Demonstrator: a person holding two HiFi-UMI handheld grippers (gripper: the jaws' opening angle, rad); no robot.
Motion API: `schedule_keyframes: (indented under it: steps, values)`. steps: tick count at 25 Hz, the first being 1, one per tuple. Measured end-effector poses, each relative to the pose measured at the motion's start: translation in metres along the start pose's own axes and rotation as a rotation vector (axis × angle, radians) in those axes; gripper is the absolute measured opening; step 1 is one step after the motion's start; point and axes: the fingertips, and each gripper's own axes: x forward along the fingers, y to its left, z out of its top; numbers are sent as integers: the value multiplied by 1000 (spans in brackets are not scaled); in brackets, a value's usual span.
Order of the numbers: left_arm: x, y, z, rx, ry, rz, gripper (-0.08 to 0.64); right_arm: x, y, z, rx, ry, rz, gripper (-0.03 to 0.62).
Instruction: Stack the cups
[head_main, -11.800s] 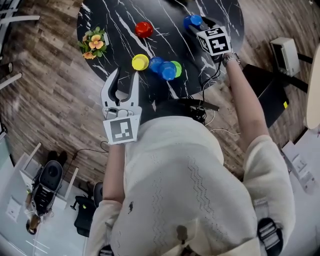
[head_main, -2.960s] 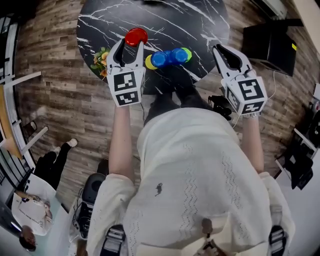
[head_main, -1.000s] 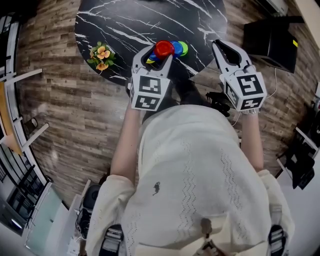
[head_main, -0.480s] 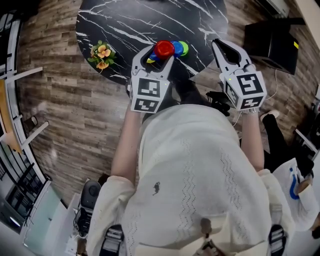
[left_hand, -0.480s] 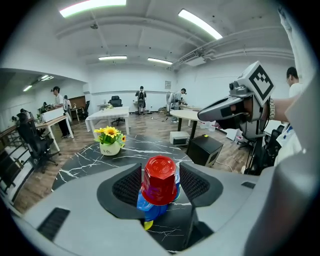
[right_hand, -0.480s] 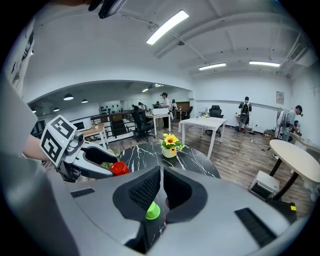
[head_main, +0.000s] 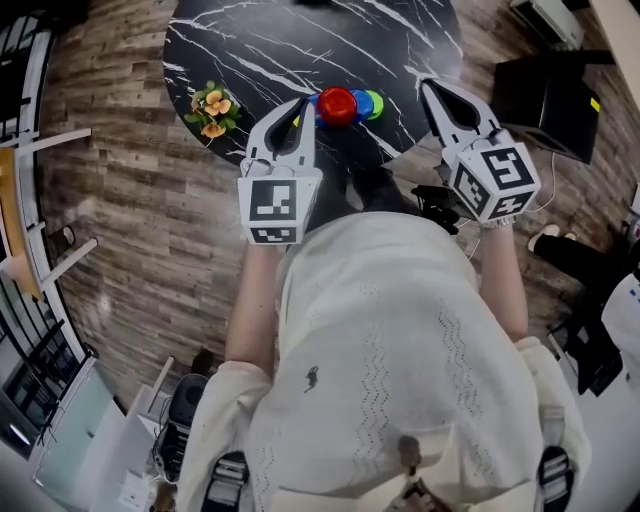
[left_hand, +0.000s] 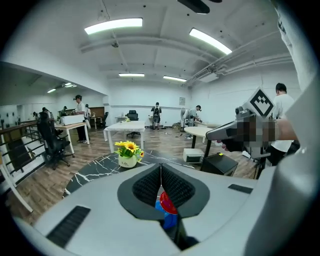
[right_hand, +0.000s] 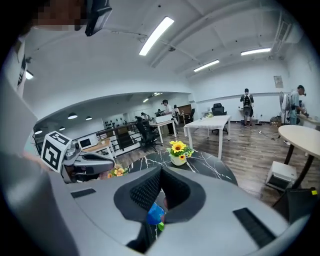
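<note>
Cups (head_main: 338, 105) partly hidden behind left gripper (head_main: 300, 105), just clamped empty; right gripper (head_main: 431, 87) likewise closed

Table top (head_main: 300, 40): black marble pattern, white-veined, noted as polished and glossy. Floor (head_main: 120, 180): matt, grained wood planks. Red cup (head_main: 338, 105): smooth glossy plastic. Sweater (head_main: 400, 340): cream knitted cloth. Left gripper (head_main: 302, 102): matt grey plastic; pads (left_hand: 147, 187) black, ribbed.

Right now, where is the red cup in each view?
Head view: red cup at top centre, left of a blue cup.
Left gripper view: red cup low centre.
Right gripper view: not clearly visible.
Shared landmark: the black marble table.
</note>
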Motion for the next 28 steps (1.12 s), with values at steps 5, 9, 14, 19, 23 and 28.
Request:
schedule_keyframes:
  steps: [5,9,14,19,23,28]
  values:
    - [-15,13,2,-5,-25,59,21,-1,8,7,11,-14,26,6]
    - [-20,21,9,-13,-41,88,21,-3,11,20,-5,-36,39,6]
    - [-29,29,38,-29,-111,109,21,-11,10,48,-23,-89,34,6]
    - [-47,32,82,-36,-212,117,21,-30,11,86,-34,-161,28,6]
    - [-63,32,110,-28,-274,122,21,-46,11,113,-60,-212,21,6]
    - [-79,41,131,-30,-303,154,21,-64,17,146,-91,-283,20,6]
